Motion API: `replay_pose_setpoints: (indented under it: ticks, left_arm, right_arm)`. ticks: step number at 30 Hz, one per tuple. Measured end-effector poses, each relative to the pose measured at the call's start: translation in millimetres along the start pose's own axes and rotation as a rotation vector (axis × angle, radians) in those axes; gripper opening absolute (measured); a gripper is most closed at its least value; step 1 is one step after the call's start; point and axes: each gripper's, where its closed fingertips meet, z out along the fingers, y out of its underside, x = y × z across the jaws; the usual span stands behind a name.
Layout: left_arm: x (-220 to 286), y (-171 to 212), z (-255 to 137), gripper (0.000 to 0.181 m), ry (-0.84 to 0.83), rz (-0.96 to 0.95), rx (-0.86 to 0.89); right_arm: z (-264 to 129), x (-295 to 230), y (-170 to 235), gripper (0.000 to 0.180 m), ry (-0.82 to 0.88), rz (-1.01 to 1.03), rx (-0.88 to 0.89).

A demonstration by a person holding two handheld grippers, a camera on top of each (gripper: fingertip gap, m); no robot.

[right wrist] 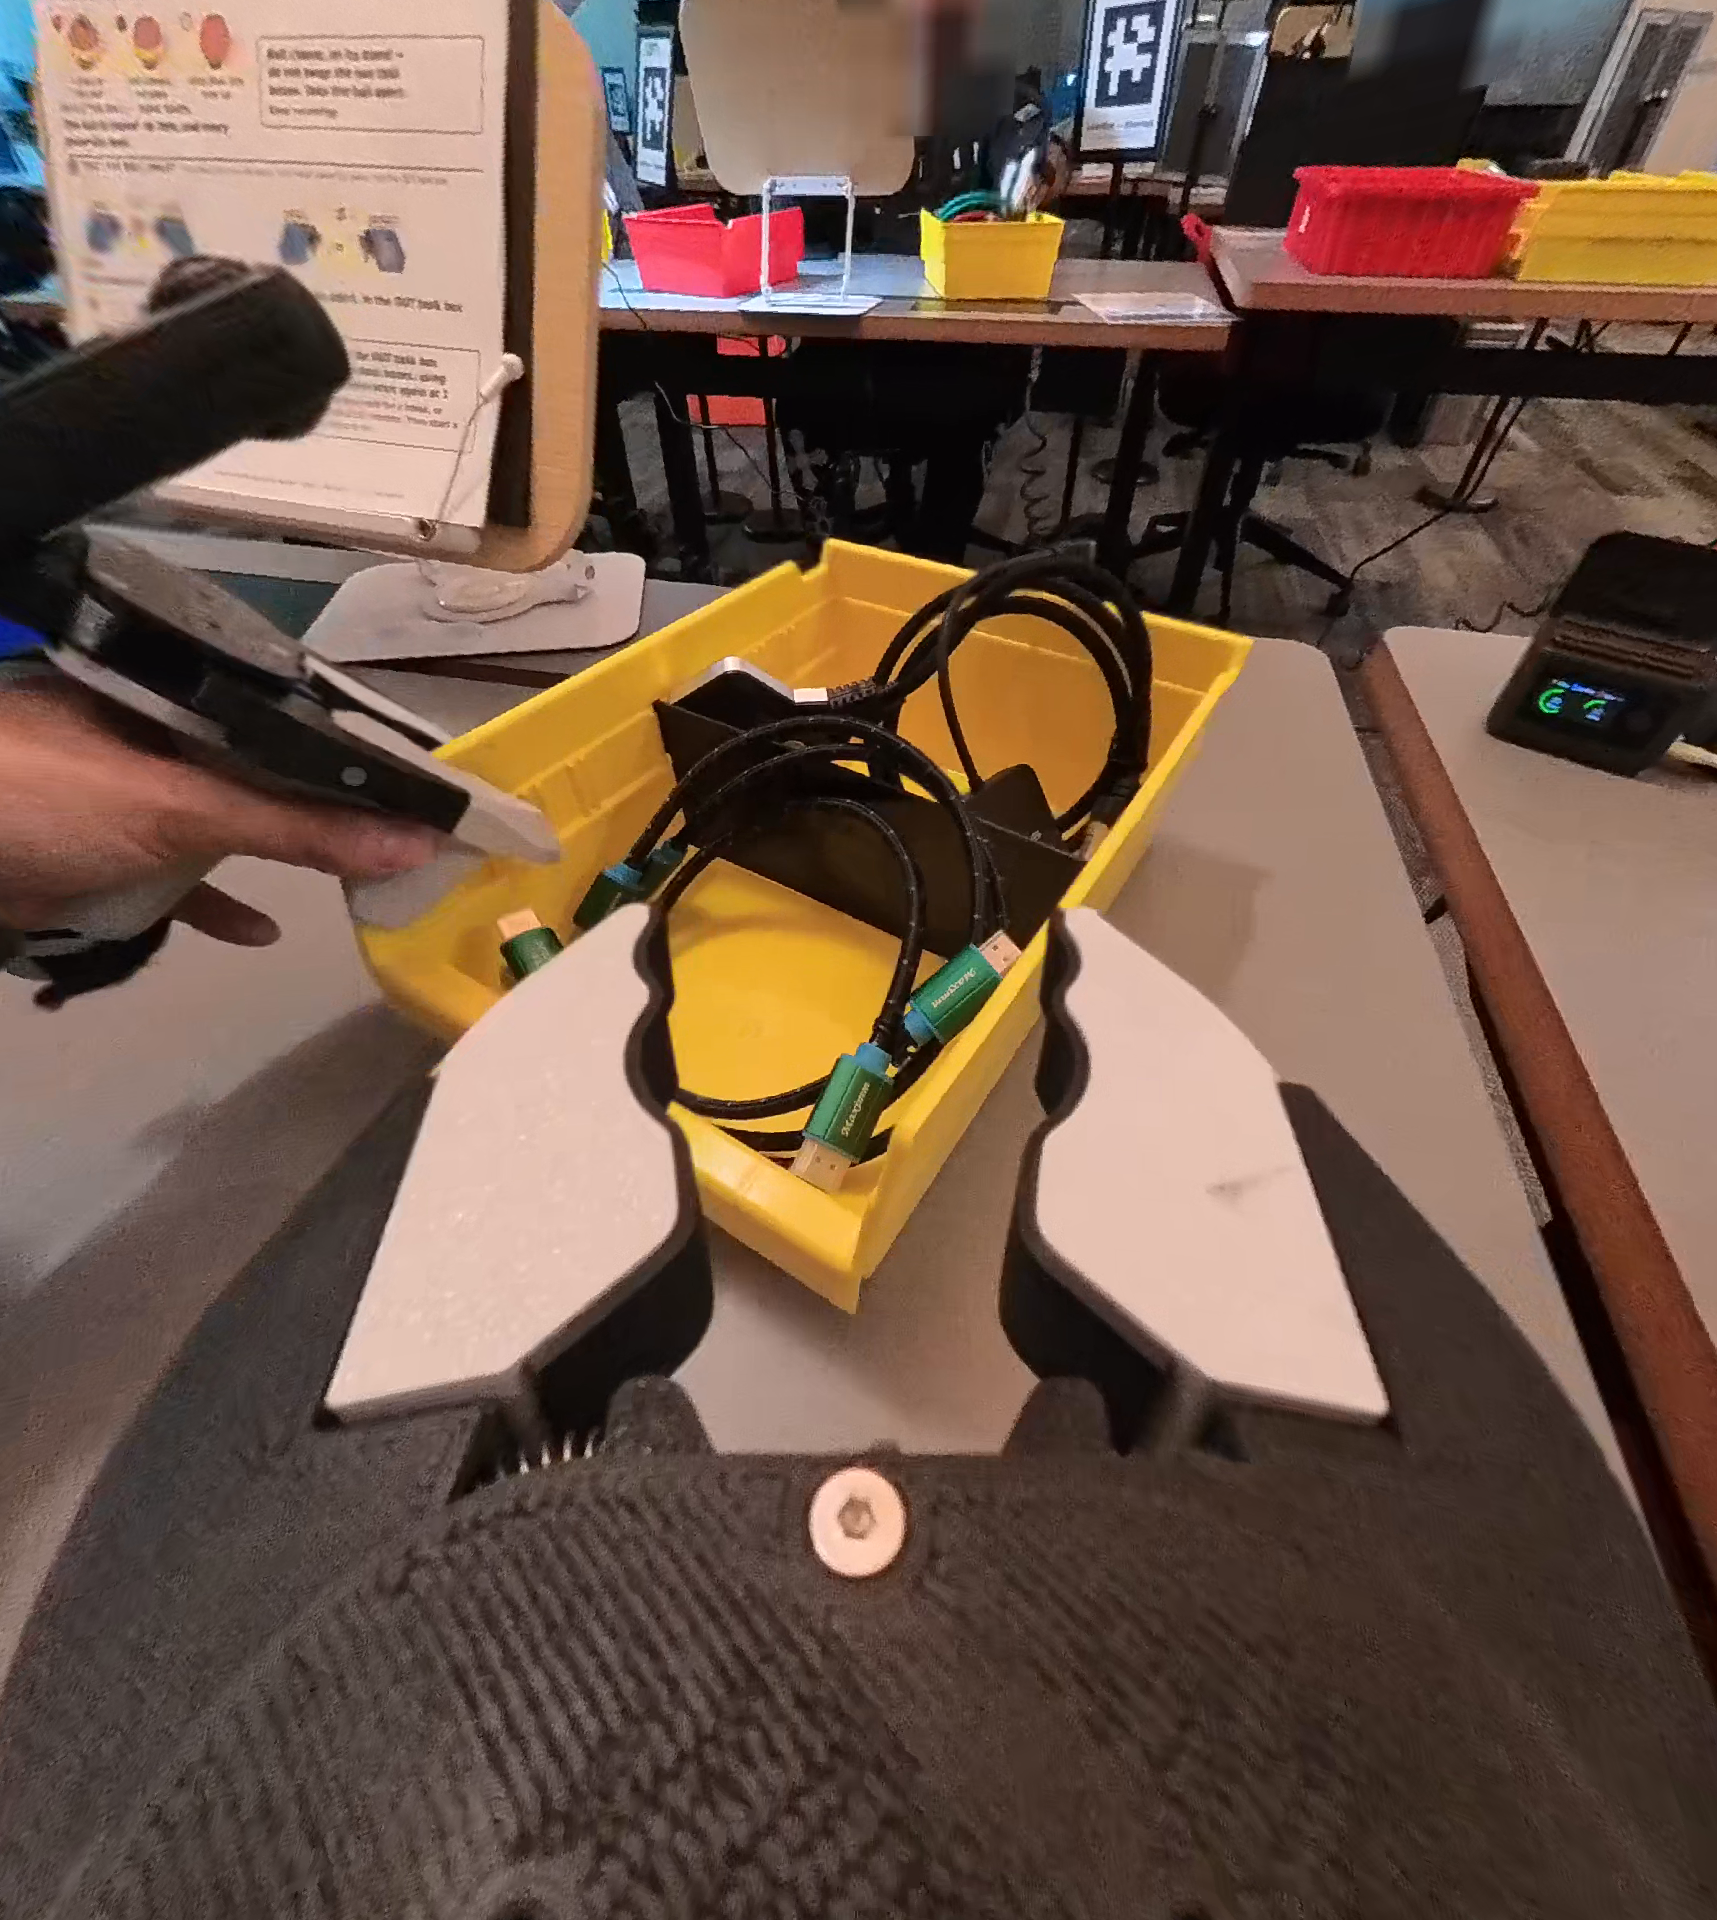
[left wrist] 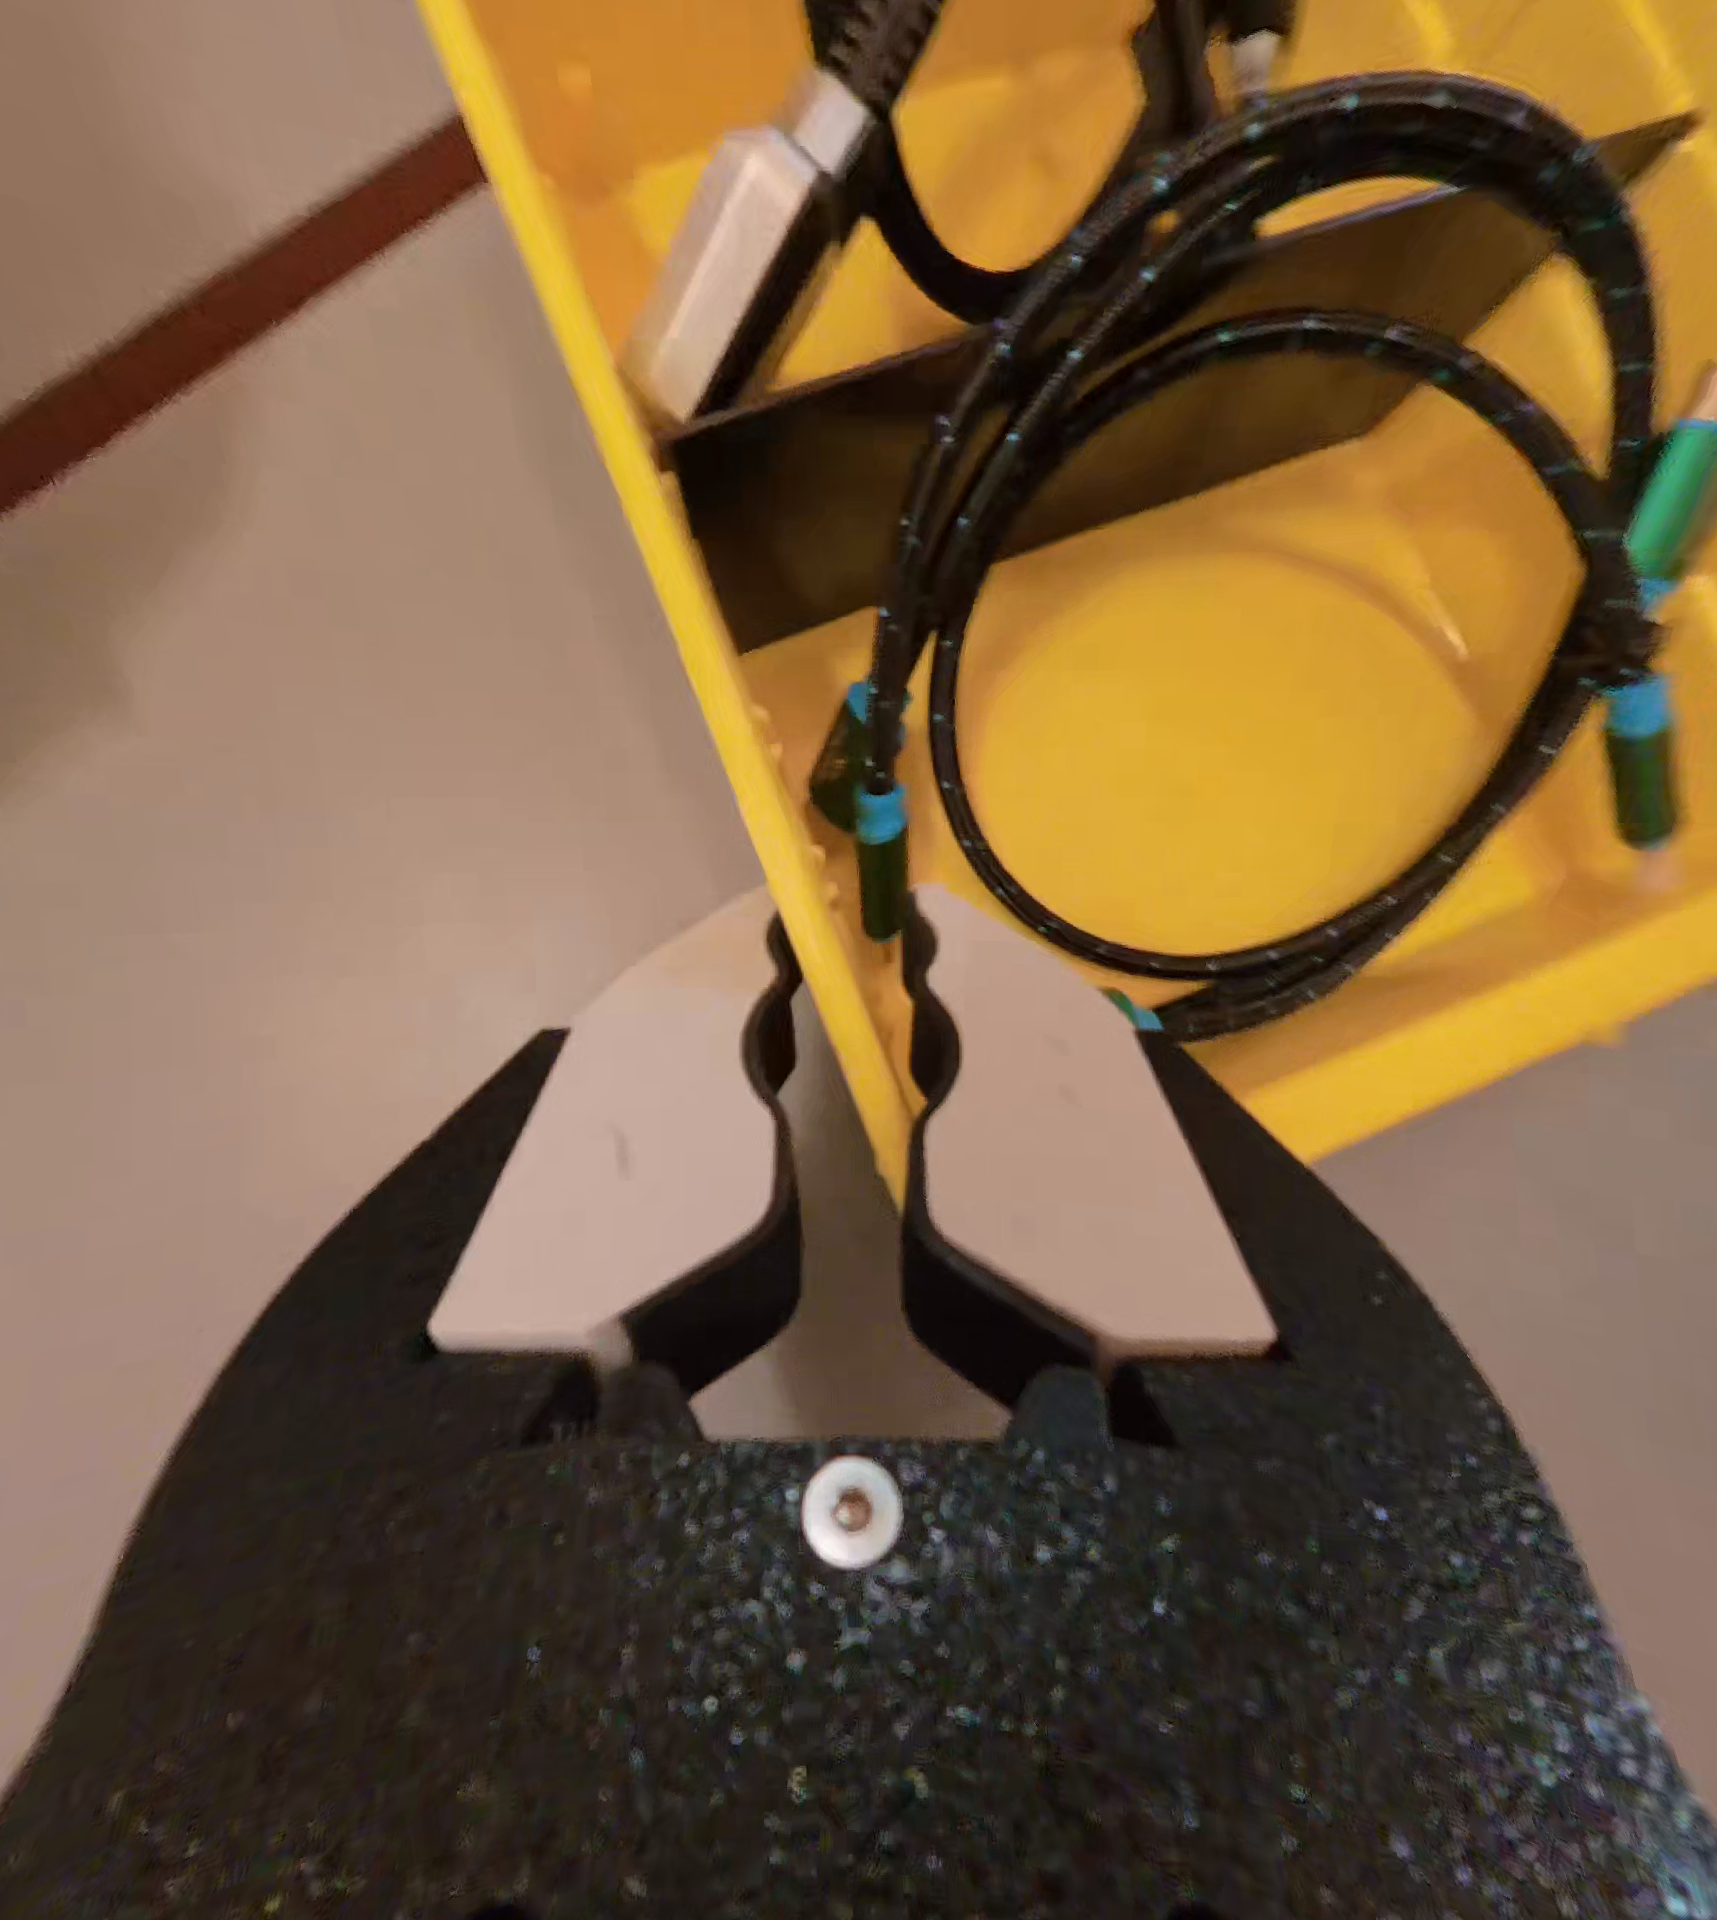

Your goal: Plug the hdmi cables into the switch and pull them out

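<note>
Cables (right wrist: 838,821) with green plugs, four plugs counted, are coiled in a yellow bin (right wrist: 1186,707) on the bench (right wrist: 1301,935), across a black divider (right wrist: 895,873). Lettering is printed on two plugs. The silver switch (left wrist: 729,260) lies behind the divider. The left tool (left wrist: 849,935) straddles the bin wall, fingers apart. The right tool (right wrist: 849,935) is held wide apart over the bin's near corner.

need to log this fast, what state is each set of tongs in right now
Left tongs: partly open, straddling the yellow bin wall, gripping nothing.
Right tongs: wide open, empty, above the bin's near end.
</note>
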Motion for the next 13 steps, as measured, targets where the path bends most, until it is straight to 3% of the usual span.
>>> replay_pose_setpoints:
  ticks: [2, 6, 13]
  left_arm:
    - [-10, 5, -5, 0.009, -0.073, 0.031, 0.006]
    - [-23, 36, -31, 0.008, -0.045, 0.052, 0.018]
    - [-61, 162, -135, 0.008, 0.012, 0.135, 0.002]
  right_arm:
    - [-2, -5, -3, 0.068, -0.004, -0.040, -0.001]
    - [-5, -14, -13, 0.068, -0.017, -0.076, 0.024]
    - [-1, -47, -22, 0.066, -0.089, -0.112, 0.035]
